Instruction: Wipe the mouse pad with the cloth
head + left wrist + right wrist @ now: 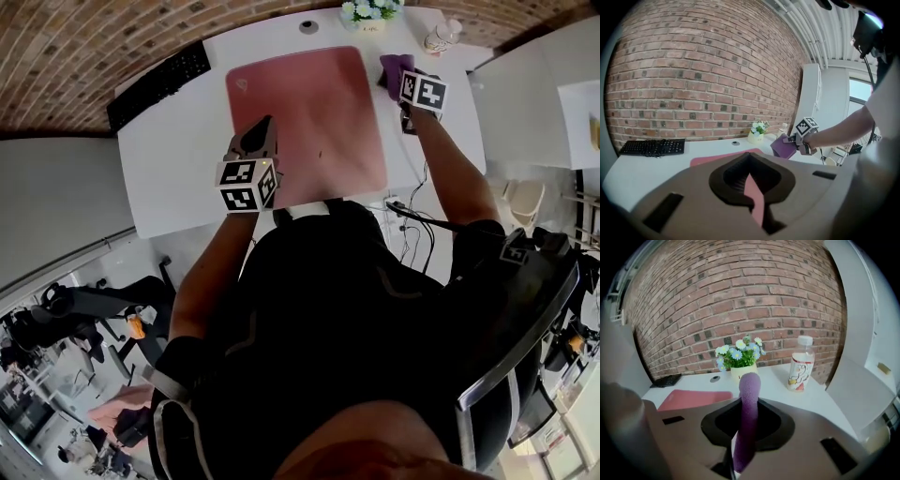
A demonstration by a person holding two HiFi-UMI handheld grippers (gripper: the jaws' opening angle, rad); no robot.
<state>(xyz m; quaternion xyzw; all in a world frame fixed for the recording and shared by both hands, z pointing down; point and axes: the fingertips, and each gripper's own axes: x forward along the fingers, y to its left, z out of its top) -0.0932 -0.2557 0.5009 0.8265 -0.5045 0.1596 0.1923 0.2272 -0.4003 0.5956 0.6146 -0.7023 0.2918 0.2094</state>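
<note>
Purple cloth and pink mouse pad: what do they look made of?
Purple cloth: probably microfibre or terry. It is matte with a fine nubbly pile, and soft enough to fold into a roll. Pink mouse pad: likely a fabric-topped rubber or foam mat. It is matte, thin and lies flat without glare. Its underside is hidden.

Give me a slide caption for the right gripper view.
Right gripper shut on purple cloth, facing flowers, a bottle and the pink mouse pad.
</note>
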